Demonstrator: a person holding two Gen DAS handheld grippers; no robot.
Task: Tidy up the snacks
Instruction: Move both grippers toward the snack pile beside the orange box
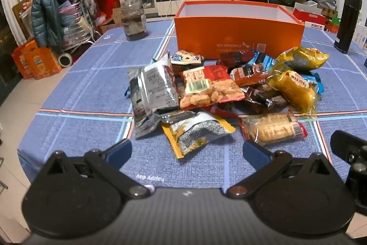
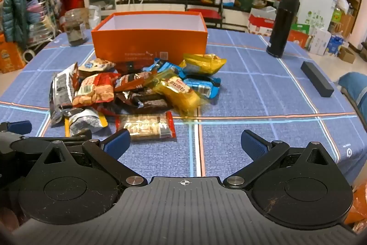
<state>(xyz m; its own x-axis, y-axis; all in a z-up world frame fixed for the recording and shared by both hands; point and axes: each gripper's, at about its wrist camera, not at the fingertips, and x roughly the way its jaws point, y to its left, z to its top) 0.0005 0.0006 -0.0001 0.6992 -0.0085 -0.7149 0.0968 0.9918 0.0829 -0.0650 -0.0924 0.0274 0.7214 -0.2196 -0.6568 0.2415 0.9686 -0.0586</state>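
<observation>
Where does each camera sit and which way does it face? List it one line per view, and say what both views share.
Left wrist: on the left gripper, angled down at the snack pile; its open fingers show, plus part of the other gripper at the right edge.
Right wrist: on the right gripper, angled down at bare tablecloth right of the pile; its open fingers show, the other gripper at the left edge.
Shared: pile, orange box, jar, black flask.

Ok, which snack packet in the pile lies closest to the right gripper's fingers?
The clear packet of pale biscuits with red ends. It lies flat at the pile's near edge, just ahead of the open right gripper; every other packet sits farther back, toward the orange box.
</observation>
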